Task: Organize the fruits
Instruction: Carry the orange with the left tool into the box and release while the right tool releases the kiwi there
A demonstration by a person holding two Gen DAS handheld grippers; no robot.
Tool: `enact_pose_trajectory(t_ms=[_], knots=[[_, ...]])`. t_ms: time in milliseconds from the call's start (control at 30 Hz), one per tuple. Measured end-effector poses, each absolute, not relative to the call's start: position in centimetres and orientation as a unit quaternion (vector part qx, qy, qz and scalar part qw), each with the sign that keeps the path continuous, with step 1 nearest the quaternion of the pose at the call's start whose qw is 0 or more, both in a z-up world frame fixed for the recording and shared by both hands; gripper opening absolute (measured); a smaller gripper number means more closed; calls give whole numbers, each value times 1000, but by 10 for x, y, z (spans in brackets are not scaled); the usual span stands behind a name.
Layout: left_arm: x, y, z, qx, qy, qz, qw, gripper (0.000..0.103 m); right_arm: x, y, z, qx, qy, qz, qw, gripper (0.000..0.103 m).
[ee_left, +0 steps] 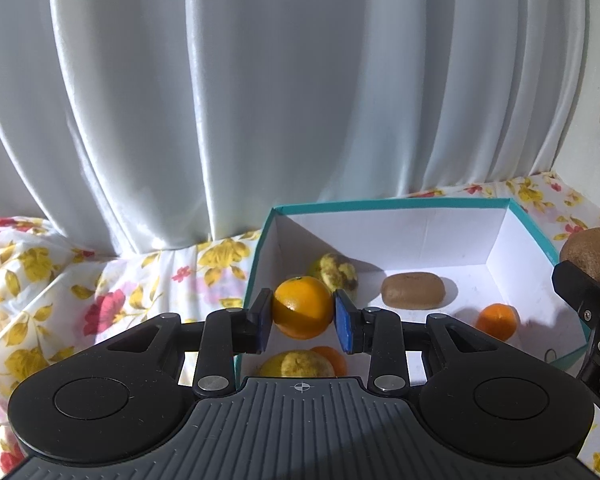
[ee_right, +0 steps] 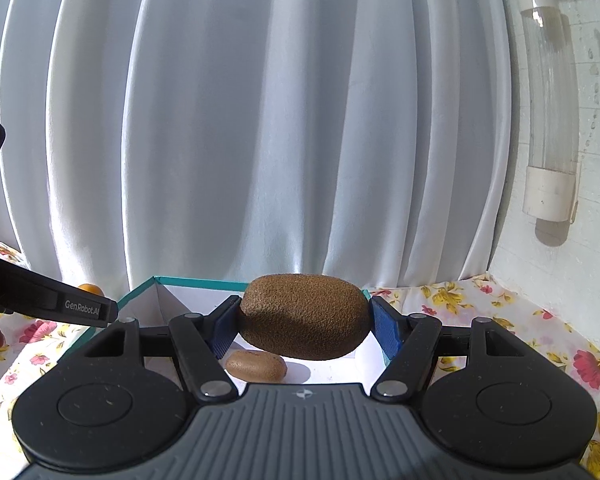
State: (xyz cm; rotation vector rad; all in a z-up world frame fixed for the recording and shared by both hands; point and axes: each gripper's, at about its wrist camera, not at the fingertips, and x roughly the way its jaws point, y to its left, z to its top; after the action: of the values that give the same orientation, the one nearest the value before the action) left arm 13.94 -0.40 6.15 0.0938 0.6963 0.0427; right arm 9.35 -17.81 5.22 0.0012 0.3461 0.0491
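Observation:
My left gripper is shut on an orange and holds it above the left end of a teal box with white walls. Inside the box lie a kiwi, a small orange, a yellow-green blotched fruit, and another yellow fruit beside an orange one. My right gripper is shut on a large kiwi above the box; it shows at the right edge of the left wrist view. A kiwi lies below it in the box.
A floral cloth covers the table. A white curtain hangs right behind the box. A wall with a clear tube dispenser stands on the right. The left gripper's body reaches in from the left of the right wrist view.

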Motion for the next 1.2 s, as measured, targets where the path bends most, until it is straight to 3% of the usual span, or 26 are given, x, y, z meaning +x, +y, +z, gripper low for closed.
enact_pose_trajectory(t_ms=[1000,1067,1200], knots=[[163,-3,23,48,381,19,923,37,127,-178,11,-17,233,28,972,69],[163,-3,23,45,376,15,925,40,129,-177,8,-19,237,29,971,69],[152,-1,30,34,349,1,937,60,131,-177,5,-18,244,27,969,70]])
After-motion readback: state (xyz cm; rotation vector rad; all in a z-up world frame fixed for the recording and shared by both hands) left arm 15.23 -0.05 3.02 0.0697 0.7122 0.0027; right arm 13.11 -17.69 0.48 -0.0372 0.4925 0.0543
